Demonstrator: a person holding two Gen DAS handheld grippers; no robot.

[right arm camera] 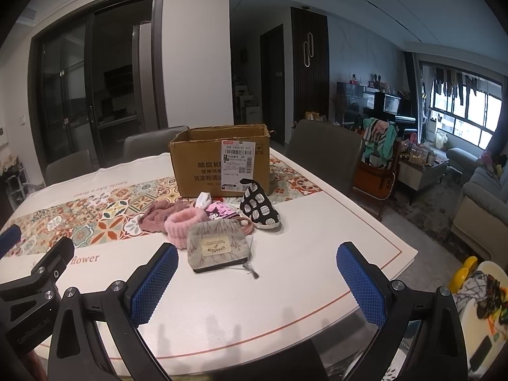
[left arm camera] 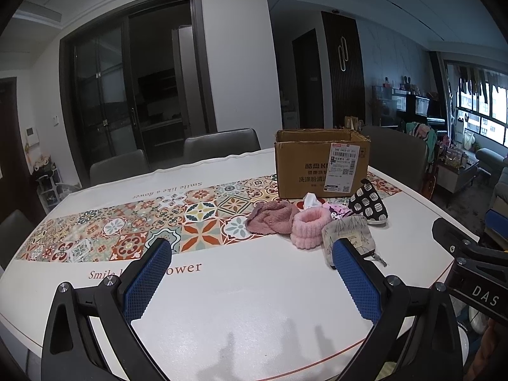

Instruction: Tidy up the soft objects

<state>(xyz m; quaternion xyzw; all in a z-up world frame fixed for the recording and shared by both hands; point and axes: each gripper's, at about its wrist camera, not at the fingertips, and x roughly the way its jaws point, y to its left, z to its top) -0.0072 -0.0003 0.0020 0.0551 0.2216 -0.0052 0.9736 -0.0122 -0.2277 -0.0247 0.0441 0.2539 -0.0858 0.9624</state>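
So both grippers are hanging over the near edge of the white table with the patterned tile runner (right arm camera: 285,222), side by side. The left gripper (left arm camera: 250,273) has its blue-padded fingers spread wide with nothing between them, and the right gripper (right arm camera: 257,276) is the same, wide open and holding nothing.

All the soft stuff sits in a little heap on the table, right in front of the open brown cardboard box with a shipping label (right arm camera: 219,162). Nearest is a flat grey fabric zip pouch with a cream label (right arm camera: 217,247), lying just past the right gripper's fingertips. Touching it on the left is a fluffy light-pink headband (right arm camera: 182,222), and beside that a bunched-up dusty-pink towel cloth (right arm camera: 155,216). Behind those is a small pink cartoon-print pouch (right arm camera: 220,212) and a bit of white fabric (right arm camera: 203,198), hard to tell what exactly. On the right of the pile is a black pouch with white striped dots (right arm camera: 258,206), propped upright near the box's corner.

Grey chairs (right arm camera: 324,155) stand round the far side.
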